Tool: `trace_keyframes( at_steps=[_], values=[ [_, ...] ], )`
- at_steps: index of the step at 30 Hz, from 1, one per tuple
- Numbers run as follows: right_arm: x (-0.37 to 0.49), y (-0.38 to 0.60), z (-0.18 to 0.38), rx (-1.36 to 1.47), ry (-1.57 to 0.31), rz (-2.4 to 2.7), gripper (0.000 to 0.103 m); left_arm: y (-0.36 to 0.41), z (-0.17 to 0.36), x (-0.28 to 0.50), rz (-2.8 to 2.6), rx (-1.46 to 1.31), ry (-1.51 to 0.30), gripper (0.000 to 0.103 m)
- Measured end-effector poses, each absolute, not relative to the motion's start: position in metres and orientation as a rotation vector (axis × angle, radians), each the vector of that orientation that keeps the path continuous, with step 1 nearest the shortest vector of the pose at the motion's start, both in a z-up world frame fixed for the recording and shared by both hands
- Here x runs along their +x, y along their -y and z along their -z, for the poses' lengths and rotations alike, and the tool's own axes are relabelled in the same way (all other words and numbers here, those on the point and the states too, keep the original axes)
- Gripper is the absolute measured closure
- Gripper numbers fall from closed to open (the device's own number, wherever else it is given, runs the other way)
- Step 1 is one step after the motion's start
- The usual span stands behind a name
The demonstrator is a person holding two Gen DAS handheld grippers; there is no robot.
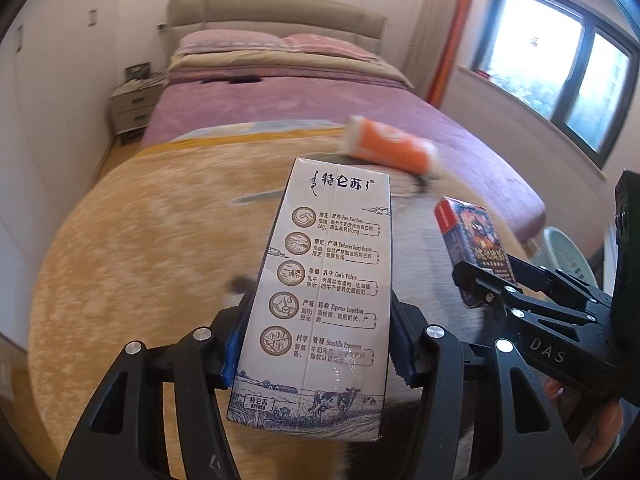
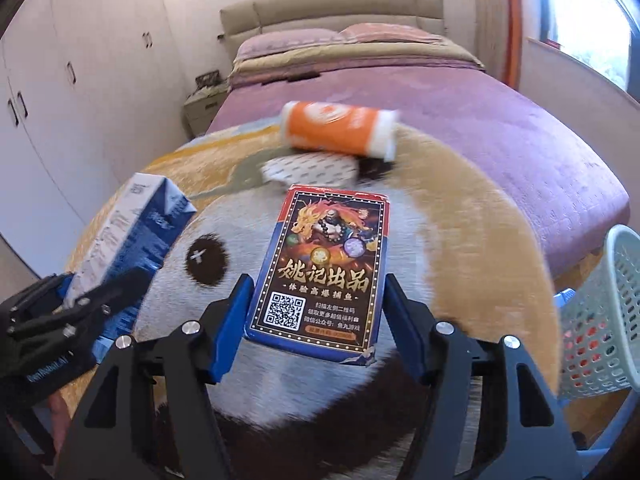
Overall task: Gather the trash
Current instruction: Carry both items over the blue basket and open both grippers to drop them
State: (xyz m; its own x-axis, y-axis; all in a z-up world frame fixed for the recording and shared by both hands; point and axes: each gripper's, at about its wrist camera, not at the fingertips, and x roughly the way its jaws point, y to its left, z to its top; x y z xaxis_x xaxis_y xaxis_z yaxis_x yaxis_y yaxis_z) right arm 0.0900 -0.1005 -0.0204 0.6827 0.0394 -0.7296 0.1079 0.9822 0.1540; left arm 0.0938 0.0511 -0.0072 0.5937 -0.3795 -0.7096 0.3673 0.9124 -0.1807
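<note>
Milk carton (image 1: pixel 320 300), a tall white paperboard box printed with Chinese text, round brown icons and a blue farm scene, sits pinched between the blue pads of the left tool (image 1: pixel 316 336), its jaws partly closed against the two narrow sides. It is tilted away from the camera, held above a plush round rug (image 1: pixel 132 248) with a fuzzy tan and white pile. From the right wrist view the carton's blue side panel shows at the left.

Right tool (image 2: pixel 316 312) grips a flat card box (image 2: pixel 320 272), glossy dark cardboard with a red and blue border, a dragon picture, gold characters and a QR code; one bottom corner is crumpled. The blue pads press its long edges, jaws partly closed.

An orange cylindrical wrapper (image 2: pixel 340 130) with white ends lies blurred on the rug's far edge, near the purple bed (image 2: pixel 500 128). A pale green perforated plastic basket (image 2: pixel 600 312) stands at the right.
</note>
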Motion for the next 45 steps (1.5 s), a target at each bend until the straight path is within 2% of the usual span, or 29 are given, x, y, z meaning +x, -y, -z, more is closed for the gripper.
trace_keyframes(
  at_steps=[22,33,37,38,40,41,45],
  values=[
    [0.006,0.337,-0.002,0.398,-0.664,0.437,0.042,0.200,-0.025,0.066,0.776,0.061,-0.805,0.048],
    [-0.036,0.466,0.041,0.630,-0.690,0.675,0.041,0.311,0.005,0.060,0.929,0.076,-0.951,0.048],
    [-0.050,0.496,0.052,0.694,-0.711,0.727,0.040,0.342,0.012,0.051,0.965,0.103,-0.947,0.048],
    [-0.054,0.504,0.055,0.707,-0.716,0.736,0.038,0.350,0.012,0.048,0.988,0.109,-0.947,0.047],
    [-0.057,0.512,0.057,0.718,-0.730,0.745,0.036,0.361,0.013,0.043,1.008,0.121,-0.935,0.035],
    [-0.061,0.516,0.059,0.720,-0.732,0.753,0.035,0.361,0.013,0.041,1.003,0.117,-0.925,0.026],
    [-0.076,0.522,0.060,0.740,-0.718,0.763,0.035,0.354,0.014,0.039,1.039,0.064,-0.935,0.025]
  ],
)
